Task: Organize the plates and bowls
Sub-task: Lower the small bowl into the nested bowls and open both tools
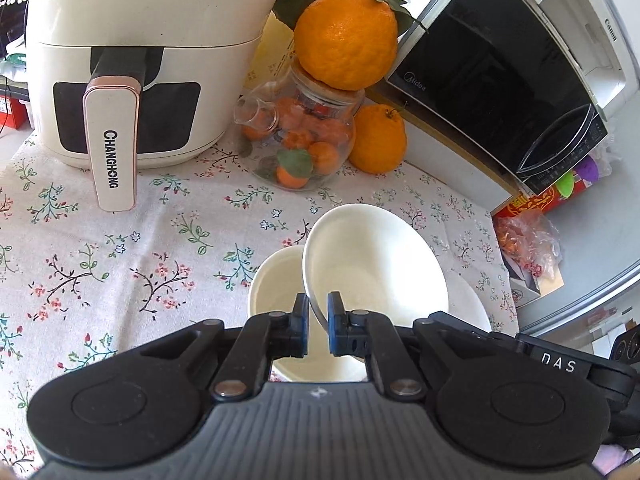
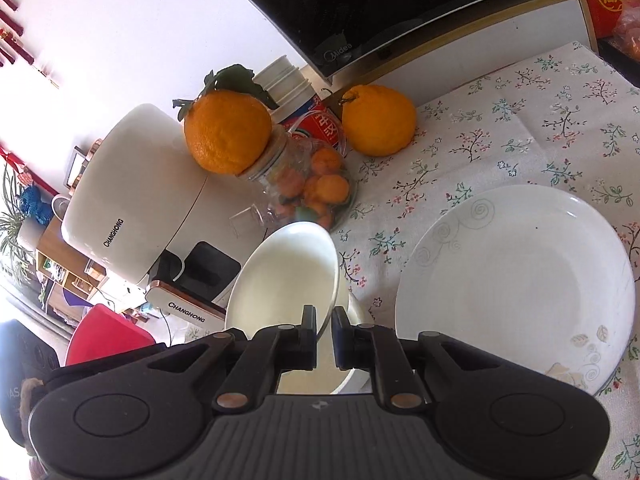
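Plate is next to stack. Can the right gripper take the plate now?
Probably not yet: the right gripper is shut on the rim of a bowl. The plate lies uncovered beside it, so the way looks free once the bowl is released.

A white floral-printed tablecloth (image 1: 120, 248) covers the table in bright daylight. A plain white wall (image 2: 140, 32) rises behind, with wooden shelving (image 2: 60, 276) beyond.
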{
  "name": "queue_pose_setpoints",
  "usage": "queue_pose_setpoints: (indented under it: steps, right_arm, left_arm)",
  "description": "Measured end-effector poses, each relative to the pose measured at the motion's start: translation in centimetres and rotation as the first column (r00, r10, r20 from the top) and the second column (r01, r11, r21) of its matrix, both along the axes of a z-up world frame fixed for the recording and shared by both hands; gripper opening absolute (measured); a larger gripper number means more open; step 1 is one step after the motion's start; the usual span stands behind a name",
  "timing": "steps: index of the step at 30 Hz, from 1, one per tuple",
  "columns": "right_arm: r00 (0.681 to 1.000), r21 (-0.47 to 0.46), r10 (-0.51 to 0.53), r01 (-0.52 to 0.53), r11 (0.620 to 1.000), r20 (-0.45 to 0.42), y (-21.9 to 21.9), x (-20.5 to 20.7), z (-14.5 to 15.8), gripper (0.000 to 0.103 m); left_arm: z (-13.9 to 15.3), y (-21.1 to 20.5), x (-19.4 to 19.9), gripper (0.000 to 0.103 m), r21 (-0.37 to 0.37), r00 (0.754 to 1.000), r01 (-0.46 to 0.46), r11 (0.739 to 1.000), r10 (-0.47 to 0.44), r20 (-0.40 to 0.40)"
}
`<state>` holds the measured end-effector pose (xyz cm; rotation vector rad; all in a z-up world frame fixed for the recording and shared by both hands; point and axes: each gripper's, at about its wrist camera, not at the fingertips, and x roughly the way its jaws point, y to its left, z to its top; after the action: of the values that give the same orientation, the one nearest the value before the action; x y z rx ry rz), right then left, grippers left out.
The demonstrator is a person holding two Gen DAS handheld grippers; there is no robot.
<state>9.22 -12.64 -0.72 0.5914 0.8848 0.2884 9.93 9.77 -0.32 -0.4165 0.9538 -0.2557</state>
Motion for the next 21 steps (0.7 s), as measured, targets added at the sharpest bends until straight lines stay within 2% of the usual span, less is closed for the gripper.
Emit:
queue_pose_setpoints:
  steps: [7, 15, 21]
  right_arm:
    - [0.998, -0.032, 0.013, -0.015, 0.999, -0.056, 0.9, -0.1, -1.4, 0.008]
    - [0.995, -0.042, 0.014, -0.018, 0.999, -0.095, 0.9, -0.1, -2.2, 0.009]
    - [0.994, -0.054, 0.025, -0.031, 0.998, -0.102, 1.1, -0.1, -2.3, 0.009]
  left_arm:
    - [-0.8, -0.3, 0.1, 0.009, 0.075, 0.999, 0.029, 0.997, -0.027, -0.04]
    - [-0.9, -1.1, 0.0, 0.009, 0.149, 0.998, 0.061, 0.987, -0.056, -0.041]
    - [-1.0, -2.0, -0.1, 0.011, 0.233, 0.996, 0.093, 0.968, -0.088, -0.03]
